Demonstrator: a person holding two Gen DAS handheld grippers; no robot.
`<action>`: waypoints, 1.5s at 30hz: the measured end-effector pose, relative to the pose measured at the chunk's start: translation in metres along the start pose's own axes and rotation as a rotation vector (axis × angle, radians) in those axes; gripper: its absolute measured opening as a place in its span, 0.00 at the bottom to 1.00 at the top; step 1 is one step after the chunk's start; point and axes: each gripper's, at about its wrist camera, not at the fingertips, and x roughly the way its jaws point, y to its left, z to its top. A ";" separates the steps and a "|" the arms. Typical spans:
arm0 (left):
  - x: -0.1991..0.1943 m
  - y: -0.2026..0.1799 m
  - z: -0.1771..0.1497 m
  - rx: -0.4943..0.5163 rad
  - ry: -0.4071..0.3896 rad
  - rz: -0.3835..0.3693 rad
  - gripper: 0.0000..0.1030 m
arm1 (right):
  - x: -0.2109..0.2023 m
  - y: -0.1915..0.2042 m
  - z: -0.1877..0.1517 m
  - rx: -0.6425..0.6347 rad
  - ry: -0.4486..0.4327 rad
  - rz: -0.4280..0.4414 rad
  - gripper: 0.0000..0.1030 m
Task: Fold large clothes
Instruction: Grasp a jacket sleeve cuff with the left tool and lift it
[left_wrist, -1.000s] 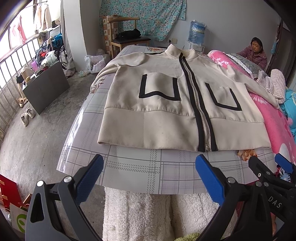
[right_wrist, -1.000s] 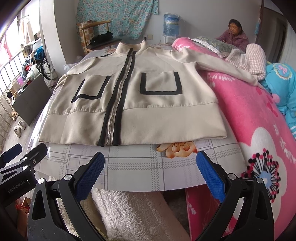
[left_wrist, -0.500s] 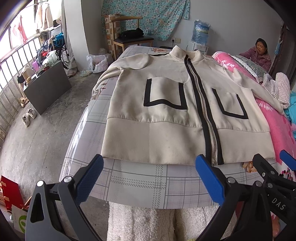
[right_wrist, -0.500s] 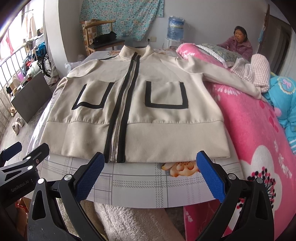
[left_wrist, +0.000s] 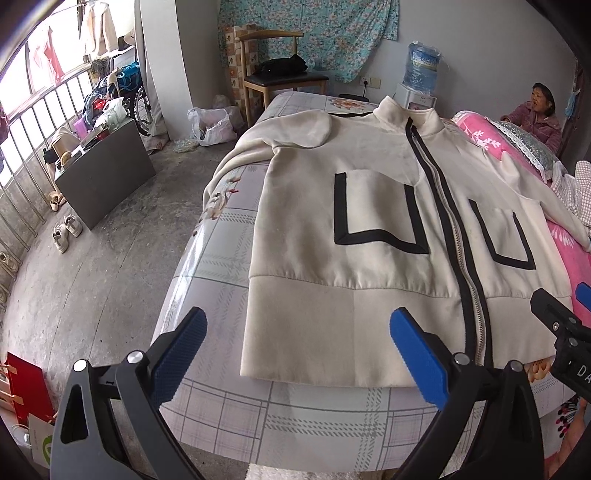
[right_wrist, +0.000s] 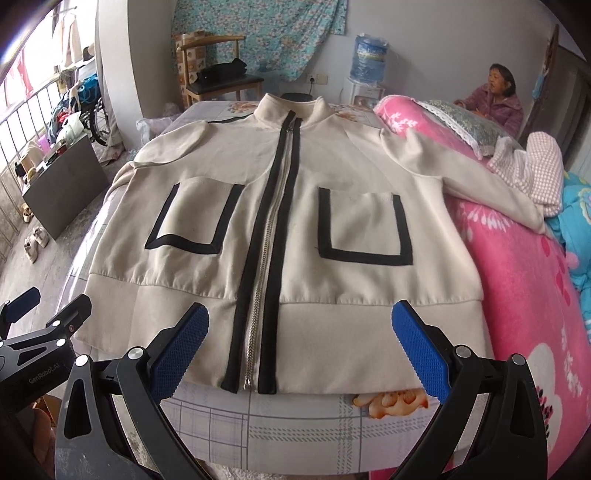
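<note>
A cream zip jacket (left_wrist: 362, 258) (right_wrist: 280, 229) with a black zipper band and two black-outlined pockets lies flat, front up, on a bed with a grey checked sheet (left_wrist: 221, 266) (right_wrist: 295, 424). Its collar points away from me; one sleeve hangs off the left side, the other runs over a pink quilt (right_wrist: 524, 280). My left gripper (left_wrist: 299, 354) is open, hovering over the hem's left corner. My right gripper (right_wrist: 297, 347) is open above the hem near the zipper's lower end. Neither touches the cloth.
A person (right_wrist: 495, 98) sits behind the bed at the far right. A wooden chair (left_wrist: 280, 70), a water dispenser (left_wrist: 421, 74) and a white bag (left_wrist: 210, 125) stand beyond the bed. A grey cabinet (left_wrist: 103, 173) and shoes (left_wrist: 66, 232) are on the concrete floor at left.
Both grippers have moved forward over the bed's near edge toward the jacket's hem. They stayed open, and the jacket has not moved.
</note>
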 end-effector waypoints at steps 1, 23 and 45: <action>0.002 0.005 0.002 0.000 -0.018 -0.007 0.95 | 0.004 0.004 0.004 -0.015 -0.003 0.013 0.92; 0.128 0.234 0.091 -0.711 0.068 -0.265 0.92 | 0.086 0.112 0.067 -0.310 0.016 0.337 0.87; 0.409 0.310 0.029 -1.561 0.659 -0.669 0.90 | 0.138 0.118 0.064 -0.320 0.154 0.270 0.81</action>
